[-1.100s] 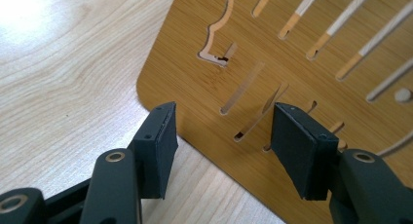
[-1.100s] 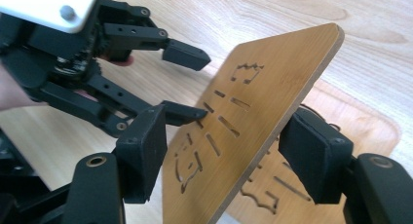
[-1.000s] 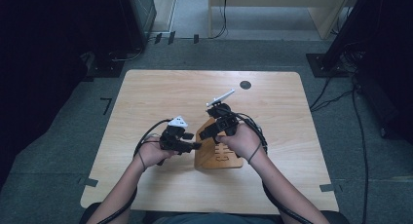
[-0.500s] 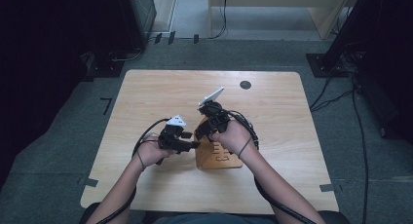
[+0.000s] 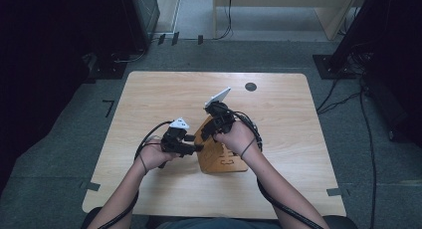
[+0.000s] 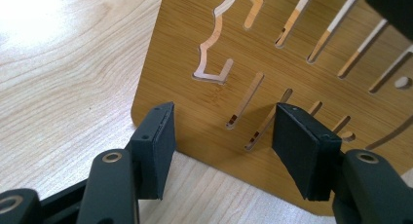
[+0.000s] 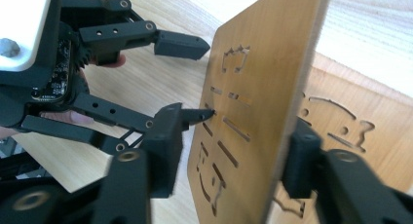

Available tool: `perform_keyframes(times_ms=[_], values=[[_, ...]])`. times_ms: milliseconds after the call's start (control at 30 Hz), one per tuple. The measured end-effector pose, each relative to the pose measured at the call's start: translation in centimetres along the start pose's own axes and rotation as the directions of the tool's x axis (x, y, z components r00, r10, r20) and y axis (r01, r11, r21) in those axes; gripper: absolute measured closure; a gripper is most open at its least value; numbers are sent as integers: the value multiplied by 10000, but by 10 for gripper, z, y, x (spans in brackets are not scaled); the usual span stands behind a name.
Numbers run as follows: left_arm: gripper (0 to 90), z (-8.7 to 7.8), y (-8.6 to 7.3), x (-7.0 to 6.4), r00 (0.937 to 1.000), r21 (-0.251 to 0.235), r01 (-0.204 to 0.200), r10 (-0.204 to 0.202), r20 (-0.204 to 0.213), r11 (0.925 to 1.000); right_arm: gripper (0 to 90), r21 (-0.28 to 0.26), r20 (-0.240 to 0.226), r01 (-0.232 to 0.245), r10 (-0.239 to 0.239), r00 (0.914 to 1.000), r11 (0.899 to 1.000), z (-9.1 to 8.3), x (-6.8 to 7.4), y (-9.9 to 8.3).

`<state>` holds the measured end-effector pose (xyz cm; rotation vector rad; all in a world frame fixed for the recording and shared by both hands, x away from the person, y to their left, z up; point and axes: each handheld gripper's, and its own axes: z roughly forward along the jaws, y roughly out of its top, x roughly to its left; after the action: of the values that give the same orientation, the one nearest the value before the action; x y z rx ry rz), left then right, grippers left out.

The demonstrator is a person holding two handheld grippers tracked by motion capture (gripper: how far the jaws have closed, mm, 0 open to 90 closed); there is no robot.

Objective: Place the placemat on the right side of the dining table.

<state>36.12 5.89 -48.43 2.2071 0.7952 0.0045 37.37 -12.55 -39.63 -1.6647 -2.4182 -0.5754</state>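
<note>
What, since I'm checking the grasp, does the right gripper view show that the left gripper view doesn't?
Right gripper view: the upright panel edge-on between its jaws, a second panel flat behind, and the left gripper open. Left gripper view: the panel's lower edge beyond its spread jaws. Shared: the slotted panel face and the wooden table.

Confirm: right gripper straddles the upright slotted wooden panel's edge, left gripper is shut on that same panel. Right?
Not quite. The left gripper is open: in the left gripper view its jaws stand wide apart in front of the slotted wooden panel, clamping nothing. The rest holds: in the right gripper view the right gripper has one jaw on each side of the upright panel's edge.
</note>
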Motion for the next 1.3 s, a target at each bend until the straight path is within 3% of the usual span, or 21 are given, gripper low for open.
perform_keyframes(times_ms=[400, 467, 567, 700, 800, 1033, 1167, 1300], values=[[395, 0, 1, 0, 10000, -79, -43, 43, 22, 10000, 701, 327, -94, 6, -3, 10000, 9995, 0, 2, 3], [395, 0, 1, 0, 10000, -98, -12, 12, 10, 10000, 697, 370, -157, -18, 24, 9999, 9993, 2, 2, 3], [399, 0, 1, 0, 10000, -143, 50, -50, -1, 9999, 622, 354, -505, 261, -243, 9984, 9990, 6, 2, 3], [395, 0, 1, 0, 10000, -145, 19, -19, 25, 9999, 715, 533, -310, 375, -359, 9989, 9979, 12, 2, 2], [392, 0, 1, 0, 10000, -122, -61, 61, -3, 9999, 806, 729, -276, 203, -183, 9995, 9971, 11, -1, 3], [387, -2, 1, 0, 9998, -37, -197, 197, 91, 9998, 843, 941, -469, -23, 67, 9989, 9956, 10, -6, 2], [384, -10, 2, 3, 9995, -364, 14, -3, 302, 9993, 875, 893, -631, 92, -36, 9980, 9960, 6, -4, 3], [391, -14, 2, 8, 9995, -626, 298, -295, 64, 9976, 877, 964, -429, 315, -275, 9987, 9948, 3, 2, 4]])
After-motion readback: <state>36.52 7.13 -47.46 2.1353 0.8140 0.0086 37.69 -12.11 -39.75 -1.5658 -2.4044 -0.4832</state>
